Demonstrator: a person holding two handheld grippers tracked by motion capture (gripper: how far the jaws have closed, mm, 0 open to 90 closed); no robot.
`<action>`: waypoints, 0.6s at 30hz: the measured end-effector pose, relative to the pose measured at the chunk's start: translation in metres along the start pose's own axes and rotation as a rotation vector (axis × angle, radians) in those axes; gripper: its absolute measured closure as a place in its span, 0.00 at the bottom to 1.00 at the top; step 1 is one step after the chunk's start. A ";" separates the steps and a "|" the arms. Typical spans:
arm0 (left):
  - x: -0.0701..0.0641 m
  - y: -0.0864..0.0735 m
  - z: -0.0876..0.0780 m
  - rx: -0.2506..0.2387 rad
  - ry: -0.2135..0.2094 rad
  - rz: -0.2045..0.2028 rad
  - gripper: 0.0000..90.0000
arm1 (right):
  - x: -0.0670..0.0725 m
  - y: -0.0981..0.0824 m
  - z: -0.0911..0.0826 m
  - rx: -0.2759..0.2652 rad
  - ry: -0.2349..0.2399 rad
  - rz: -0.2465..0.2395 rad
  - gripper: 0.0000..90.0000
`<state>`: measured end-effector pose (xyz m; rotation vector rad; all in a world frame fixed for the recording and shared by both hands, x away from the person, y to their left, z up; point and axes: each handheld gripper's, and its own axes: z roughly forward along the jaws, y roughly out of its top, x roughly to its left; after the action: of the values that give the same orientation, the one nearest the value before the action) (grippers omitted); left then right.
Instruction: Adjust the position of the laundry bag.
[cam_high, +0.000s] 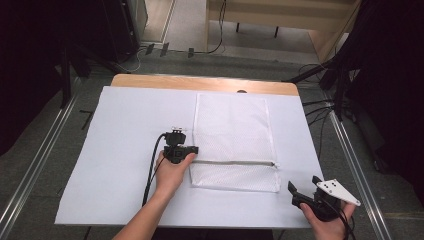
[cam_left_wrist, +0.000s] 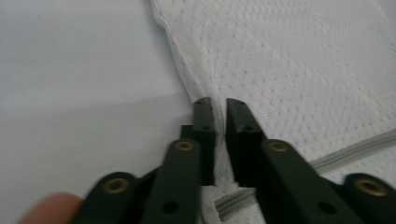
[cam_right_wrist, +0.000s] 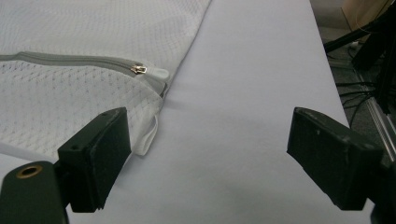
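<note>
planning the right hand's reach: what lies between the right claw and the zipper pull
Bare white table cover, in the right gripper view; the open right claw sits short of the zipper pull.

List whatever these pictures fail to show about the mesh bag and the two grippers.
- Mesh bag contents: hidden by its white fabric, high view.
- Fabric between the left gripper jaws: covered by the jaws, left gripper view.
- Zipper pull: too small for detail, right gripper view.
- Right gripper hand: cut off by the bottom edge, high view.

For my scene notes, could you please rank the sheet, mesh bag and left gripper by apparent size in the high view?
1. Sheet
2. Mesh bag
3. Left gripper, which sits at the bag's left edge.
</note>
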<state>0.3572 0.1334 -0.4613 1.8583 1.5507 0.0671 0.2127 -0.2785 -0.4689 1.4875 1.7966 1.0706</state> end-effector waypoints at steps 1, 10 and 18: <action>0.002 -0.001 -0.001 -0.002 -0.014 -0.010 0.99 | 0.000 0.000 0.000 0.002 -0.001 -0.001 0.16; 0.005 -0.020 -0.016 0.003 -0.126 0.008 1.00 | -0.002 -0.001 0.000 0.005 -0.005 0.005 0.16; 0.014 -0.047 -0.043 -0.006 -0.175 0.029 1.00 | 0.002 -0.001 0.000 0.008 0.003 0.003 0.16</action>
<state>0.3020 0.1675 -0.4600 1.8305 1.4022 -0.0761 0.2116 -0.2769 -0.4697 1.4952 1.8033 1.0689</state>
